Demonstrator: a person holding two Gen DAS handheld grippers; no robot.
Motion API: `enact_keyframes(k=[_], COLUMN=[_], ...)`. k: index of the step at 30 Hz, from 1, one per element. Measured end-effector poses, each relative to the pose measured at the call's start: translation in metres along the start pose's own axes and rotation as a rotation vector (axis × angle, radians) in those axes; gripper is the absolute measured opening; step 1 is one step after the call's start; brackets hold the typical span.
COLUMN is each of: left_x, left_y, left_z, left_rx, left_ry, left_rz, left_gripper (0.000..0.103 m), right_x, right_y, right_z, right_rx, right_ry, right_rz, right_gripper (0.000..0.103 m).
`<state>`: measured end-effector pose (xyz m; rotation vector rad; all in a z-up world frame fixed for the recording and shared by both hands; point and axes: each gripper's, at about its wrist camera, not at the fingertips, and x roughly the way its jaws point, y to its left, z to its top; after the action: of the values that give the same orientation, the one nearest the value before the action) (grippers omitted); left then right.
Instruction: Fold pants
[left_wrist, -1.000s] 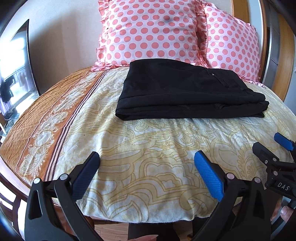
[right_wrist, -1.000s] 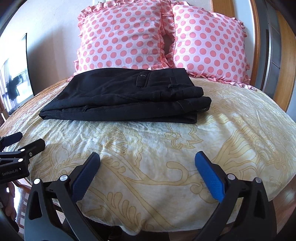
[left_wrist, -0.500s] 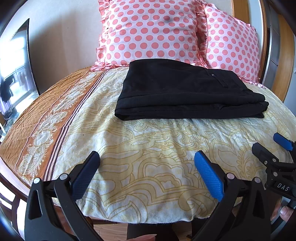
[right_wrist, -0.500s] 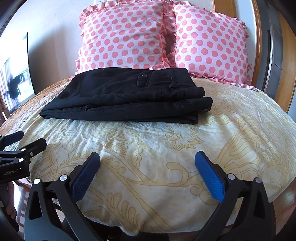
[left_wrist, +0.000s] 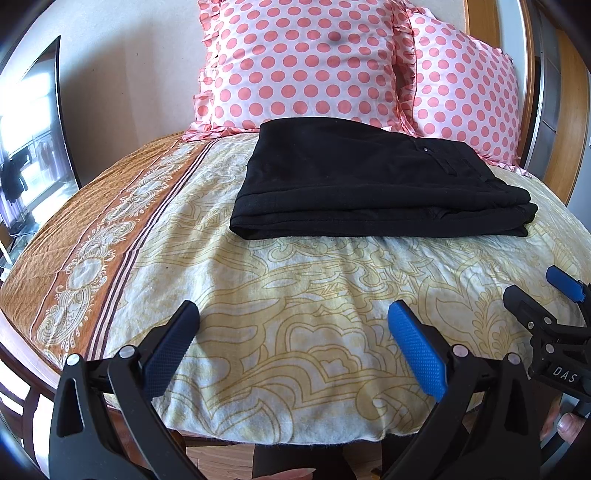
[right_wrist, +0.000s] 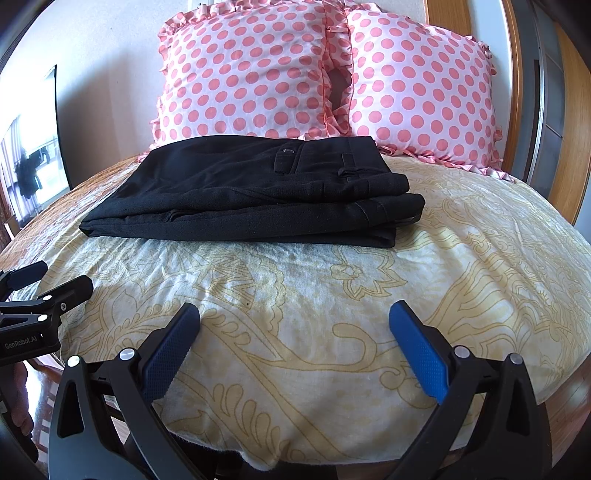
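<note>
Black pants (left_wrist: 362, 181) lie folded in a flat stack on the bed, in front of the pillows; they also show in the right wrist view (right_wrist: 255, 192), waistband and pocket button to the right. My left gripper (left_wrist: 293, 314) is open and empty over the near edge of the bed, well short of the pants. My right gripper (right_wrist: 293, 314) is open and empty too, at the same near edge. Each gripper shows in the other's view: the right one (left_wrist: 543, 295) at the right side, the left one (right_wrist: 48, 277) at the left side.
The bed has a yellow patterned cover (left_wrist: 295, 295) with an orange border (left_wrist: 92, 240) on the left. Two pink polka-dot pillows (left_wrist: 295, 62) (right_wrist: 417, 85) lean at the headboard. A window or mirror (left_wrist: 26, 140) stands at the left; a wooden frame (right_wrist: 569, 129) is at the right.
Both grippers have drawn back very slightly from the pants; the pants lie still and both grippers stay open.
</note>
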<state>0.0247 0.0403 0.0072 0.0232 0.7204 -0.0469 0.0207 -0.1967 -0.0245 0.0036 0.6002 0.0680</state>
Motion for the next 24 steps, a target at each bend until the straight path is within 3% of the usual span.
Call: enact_keyframes(k=[24], left_x=[0.0004], left_y=[0.0006], left_z=[-0.0001], left_rx=[0.001], left_ry=[0.000], left_rz=[-0.001], left_gripper=[0.101], right_x=[-0.0001], right_y=[0.0005], right_z=[-0.0006], right_rx=[0.001], right_ry=[-0.002], right_rz=[-0.001], right_gripper=[0.102])
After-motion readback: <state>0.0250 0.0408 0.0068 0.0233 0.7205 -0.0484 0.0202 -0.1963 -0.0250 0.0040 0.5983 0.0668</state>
